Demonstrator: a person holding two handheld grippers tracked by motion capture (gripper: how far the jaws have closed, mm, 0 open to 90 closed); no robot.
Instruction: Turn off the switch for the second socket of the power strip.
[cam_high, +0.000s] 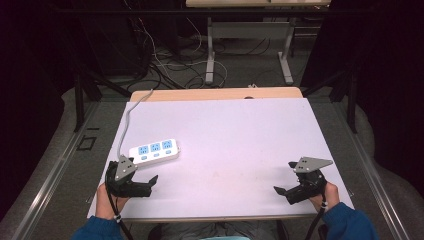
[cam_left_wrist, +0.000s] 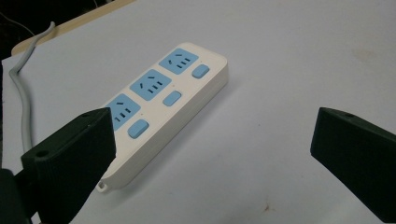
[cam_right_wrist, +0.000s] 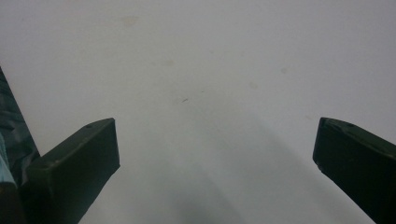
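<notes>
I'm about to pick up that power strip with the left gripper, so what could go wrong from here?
1. The power strip sits off to one side of the open left gripper, near one jaw; closing now would likely nudge it rather than grip it.
2. Its grey cord trails off the table's far edge and may drag or tug during a lift.
3. The right gripper is far away, so it can't steady it.

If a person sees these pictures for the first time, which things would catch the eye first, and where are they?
First comes the white power strip with three blue sockets, lying on the left part of the pale table cover, its grey cable running to the far edge. Just before it the left gripper is open, its jaws apart from the strip. The right gripper, also open, sits at the near right over bare cover.
</notes>
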